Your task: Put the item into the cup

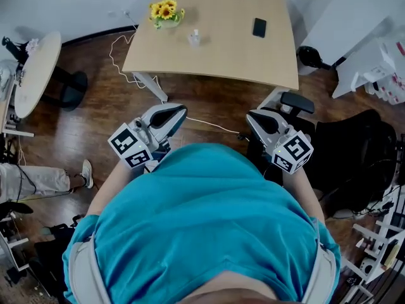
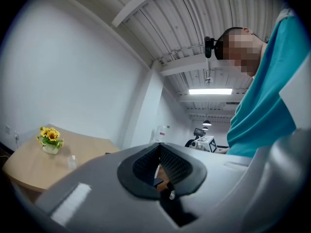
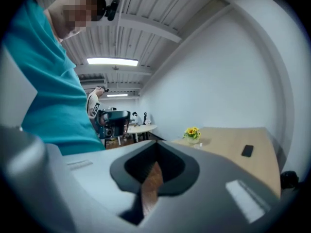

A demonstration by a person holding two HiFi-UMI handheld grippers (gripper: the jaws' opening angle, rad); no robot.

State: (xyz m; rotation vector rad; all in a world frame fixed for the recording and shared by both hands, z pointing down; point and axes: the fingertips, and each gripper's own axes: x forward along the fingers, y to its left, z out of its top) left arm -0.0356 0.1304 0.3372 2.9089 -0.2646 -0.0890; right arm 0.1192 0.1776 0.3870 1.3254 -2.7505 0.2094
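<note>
Leftmost in the head view, a round table point(image 1: 38, 68) stands on the wooden floor point(image 1: 95, 125), and nearer lie another person's leg and shoe point(image 1: 87, 173).

The left tool point(image 1: 182, 111) is held close against the wearer's teal shirt point(image 1: 202, 220), its tip aimed toward the far bench point(image 1: 221, 62). In the left gripper view its jaws are clenched, the ribbed pads point(image 2: 170, 161) meeting at the tip with nothing between them.

On the far left part of the bench stands a white pot of yellow sunflowers point(image 1: 166, 14). Just right of it and a little nearer stands a small clear bottle point(image 1: 195, 38), and further right lies a dark phone point(image 1: 259, 27), flat and apart from the bottle. Whether the bottle or the phone is the task's item I cannot tell. All three sit well apart from both tools, across a stretch of floor. The bottle is far beyond the left tool's tip and slightly to its right, and left of the right tool's line. A white cable point(image 1: 117, 62) trails over the floor at the bench's left edge.

The right tool point(image 1: 252, 116) is also drawn in against the shirt. Its own view shows the jaws pressed together and empty, with only floor showing through the slot behind the tips. A black chair point(image 1: 297, 101) stands just beyond it.
</note>
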